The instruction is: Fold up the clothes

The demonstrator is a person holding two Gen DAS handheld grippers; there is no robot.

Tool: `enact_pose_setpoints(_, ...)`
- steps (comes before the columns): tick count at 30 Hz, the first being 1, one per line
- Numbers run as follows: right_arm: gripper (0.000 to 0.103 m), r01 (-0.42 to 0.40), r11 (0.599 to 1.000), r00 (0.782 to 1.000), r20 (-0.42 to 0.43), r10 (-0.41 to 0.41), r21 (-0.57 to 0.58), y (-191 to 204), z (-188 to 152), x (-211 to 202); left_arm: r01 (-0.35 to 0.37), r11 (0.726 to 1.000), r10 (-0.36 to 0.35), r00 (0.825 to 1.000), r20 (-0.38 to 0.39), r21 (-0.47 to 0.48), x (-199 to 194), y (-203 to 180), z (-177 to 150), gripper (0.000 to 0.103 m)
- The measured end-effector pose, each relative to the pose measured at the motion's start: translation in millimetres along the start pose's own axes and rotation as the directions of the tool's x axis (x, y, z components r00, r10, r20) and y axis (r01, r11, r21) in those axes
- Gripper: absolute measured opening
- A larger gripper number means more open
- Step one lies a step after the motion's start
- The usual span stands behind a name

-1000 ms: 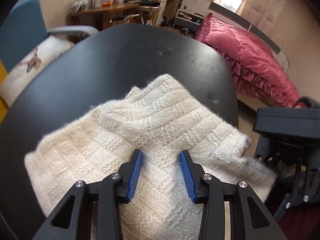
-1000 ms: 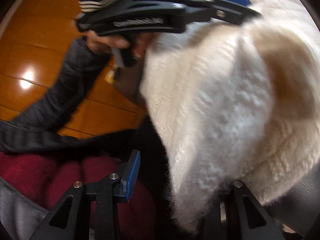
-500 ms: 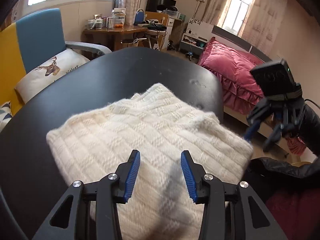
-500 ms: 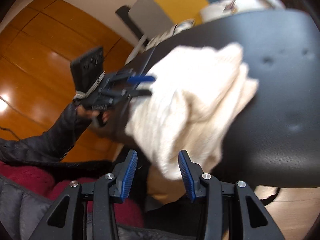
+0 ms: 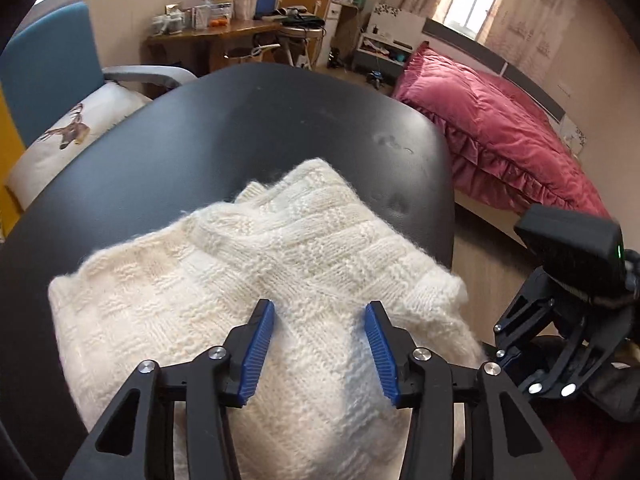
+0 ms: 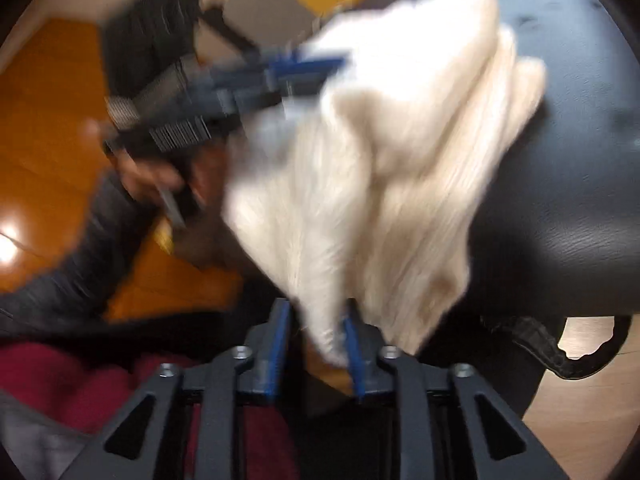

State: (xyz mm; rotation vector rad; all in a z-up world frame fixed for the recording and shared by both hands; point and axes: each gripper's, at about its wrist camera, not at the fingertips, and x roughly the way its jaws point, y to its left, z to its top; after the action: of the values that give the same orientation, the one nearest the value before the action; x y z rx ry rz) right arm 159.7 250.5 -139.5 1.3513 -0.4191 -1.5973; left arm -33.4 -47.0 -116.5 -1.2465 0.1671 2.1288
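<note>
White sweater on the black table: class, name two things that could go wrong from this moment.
1. The white sweater overhangs the black table's near edge; it may slide off.
2. The right gripper, jaws just closing, has only a thin corner between them; that may slip out.
3. The left gripper stands open over the folds, pinning nothing, so a pull could undo them.

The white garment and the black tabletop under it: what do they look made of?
Garment: looks like soft knitted wool or acrylic yarn, matte; a basket-weave stitch pattern and fuzzy stray fibres along its edges show. Tabletop: seemingly padded leather or vinyl with a dull sheen; fine grain and shallow dimples show in the right wrist view.
</note>
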Motion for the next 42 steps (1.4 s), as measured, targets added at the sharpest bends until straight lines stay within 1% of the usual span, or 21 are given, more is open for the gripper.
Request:
enact_pose_setpoints(2, 0.033, -0.021, 0.999, 0.995, 0.102, 0.016, 0.049, -4.9, 5.9, -20.4, 0.045, 0.999, -0.045, 0.999, 0.006, -0.028, -1.0, 0.9, 2.2, 0.050)
enact_pose_setpoints(4, 0.034, -0.036, 0.992, 0.979, 0.206, 0.011, 0.117, -13.5, 13.4, -39.7, 0.079, 0.996, -0.078, 0.997, 0.015, -0.052, -2.2, 2.4, 3.7, 0.050)
enact_pose_setpoints(7, 0.037, -0.036, 0.973, 0.961, 0.275, -0.029, 0.227, -33.3, 28.3, -42.2, 0.121, 0.987, -0.113, 0.991, 0.070, -0.109, -10.8, 11.8, -0.3, 0.050)
enact_pose_setpoints(10, 0.037, -0.120, 0.952, 0.944, 0.329, 0.022, 0.280, -48.6, 36.6, -39.4, 0.131, 0.979, -0.111, 0.985, 0.131, -0.156, -22.0, 21.5, -6.3, 0.050)
enact_pose_setpoints(12, 0.037, -0.142, 0.939, 0.936, 0.351, 0.024, 0.314, -62.7, 43.5, -45.4, 0.132, 0.975, -0.103, 0.981, 0.165, -0.179, -29.1, 24.6, -11.0, 0.050)
enact_pose_setpoints(16, 0.037, -0.127, 0.916, 0.943, 0.334, -0.008, 0.380, -65.8, 58.9, -26.9, 0.097, 0.981, -0.060, 0.976, 0.212, -0.169, -41.0, 21.9, -20.0, 0.050)
enact_pose_setpoints(18, 0.037, -0.078, 0.937, 0.951, 0.308, -0.033, 0.341, -60.7, 66.6, -26.4, 0.085, 0.982, -0.047, 0.975, 0.218, -0.168, -41.7, 22.9, -23.9, 0.050)
enact_pose_setpoints(19, 0.023, -0.024, 0.952, 0.954, 0.293, -0.070, 0.305, -55.1, 69.9, -25.6, 0.075, 0.983, -0.037, 0.975, 0.220, -0.170, -41.1, 24.1, -26.3, 0.051)
enact_pose_setpoints(20, 0.016, 0.036, 0.963, 0.954, 0.279, -0.112, 0.265, -48.9, 73.1, -24.7, 0.060, 0.984, -0.022, 0.975, 0.223, -0.169, -40.3, 24.8, -28.7, 0.051)
enact_pose_setpoints(21, 0.012, 0.062, 0.971, 0.951, 0.282, -0.127, 0.230, -40.6, 75.4, -27.9, 0.046, 0.985, -0.006, 0.973, 0.232, -0.168, -41.1, 24.0, -31.0, 0.051)
enact_pose_setpoints(24, 0.011, 0.148, 0.982, 0.923, 0.342, -0.179, 0.113, -2.0, 75.2, -55.5, 0.030, 0.989, 0.012, 0.960, 0.280, -0.147, -50.2, 16.6, -35.4, 0.051)
enact_pose_setpoints(26, 0.010, 0.230, 0.970, 0.897, 0.370, -0.241, 0.073, 12.2, 69.4, -72.5, -0.024, 0.997, 0.044, 0.960, 0.278, -0.076, -52.8, 5.5, -36.3, 0.053)
enact_pose_setpoints(28, 0.011, 0.314, 0.944, 0.883, 0.335, -0.328, 0.096, 1.8, 60.2, -73.2, -0.042, 0.998, 0.052, 0.964, 0.262, -0.041, -51.8, 0.9, -39.8, 0.053)
enact_pose_setpoints(30, 0.010, 0.371, 0.917, 0.875, 0.275, -0.398, 0.146, -21.9, 49.0, -66.9, -0.028, 0.999, 0.035, 0.967, 0.251, -0.033, -51.2, 0.7, -44.5, 0.053)
enact_pose_setpoints(31, 0.011, 0.361, 0.915, 0.881, 0.255, -0.398, 0.182, -37.1, 43.2, -63.0, -0.017, 0.999, 0.024, 0.969, 0.246, -0.030, -51.1, 0.9, -47.0, 0.054)
enact_pose_setpoints(32, 0.011, 0.310, 0.925, 0.894, 0.262, -0.363, 0.220, -53.0, 36.9, -61.6, -0.015, 0.999, 0.021, 0.973, 0.231, -0.029, -48.8, 1.8, -50.1, 0.054)
enact_pose_setpoints(33, 0.011, 0.270, 0.933, 0.898, 0.286, -0.333, 0.238, -61.9, 32.2, -63.6, -0.019, 0.999, 0.024, 0.978, 0.209, -0.027, -44.6, 3.2, -53.9, 0.054)
enact_pose_setpoints(35, 0.009, 0.264, 0.939, 0.895, 0.306, -0.324, 0.222, -65.5, 32.2, -60.6, 0.023, 0.999, -0.018, 0.983, 0.180, -0.027, -43.0, 3.7, -58.9, 0.054)
enact_pose_setpoints(37, 0.009, 0.282, 0.941, 0.896, 0.299, -0.327, 0.186, -63.9, 37.1, -58.3, 0.062, 0.998, -0.059, 0.987, 0.152, -0.015, -42.9, 2.7, -62.9, 0.055)
enact_pose_setpoints(39, 0.010, 0.299, 0.942, 0.899, 0.285, -0.332, 0.154, -62.7, 45.2, -55.6, 0.023, 0.999, -0.027, 0.993, 0.116, 0.036, -39.5, -2.9, -66.9, 0.055)
enact_pose_setpoints(42, 0.010, 0.304, 0.945, 0.909, 0.261, -0.325, 0.118, -59.3, 64.2, -46.3, -0.009, 0.999, 0.006, 0.996, 0.093, 0.032, -38.1, -5.0, -71.6, 0.055)
